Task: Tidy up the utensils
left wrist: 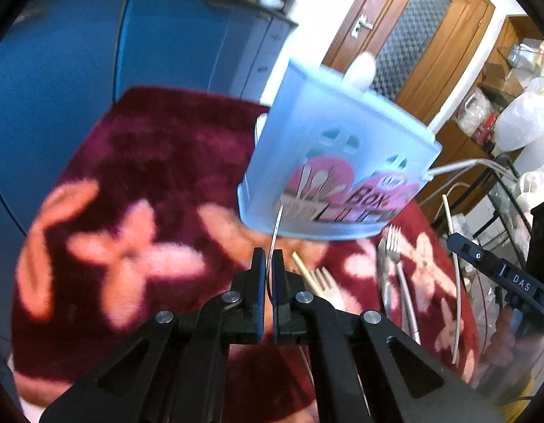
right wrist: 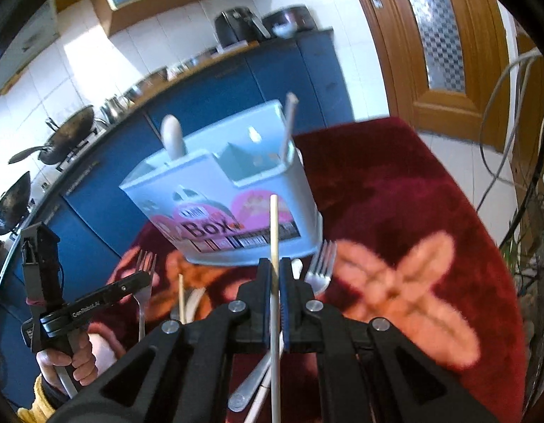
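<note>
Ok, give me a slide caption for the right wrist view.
Right gripper clamps a wooden chopstick before the blue utensil box, forks left on the red floral cloth.

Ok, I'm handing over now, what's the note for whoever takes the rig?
Left gripper: shut on a thin metal utensil.
Right gripper: shut on a chopstick.
Box: on the cloth, ahead of both.
Done: white handle and boxed chopstick are in.
Left: box both held pieces, then the fork, loose chopstick and spoon.
</note>
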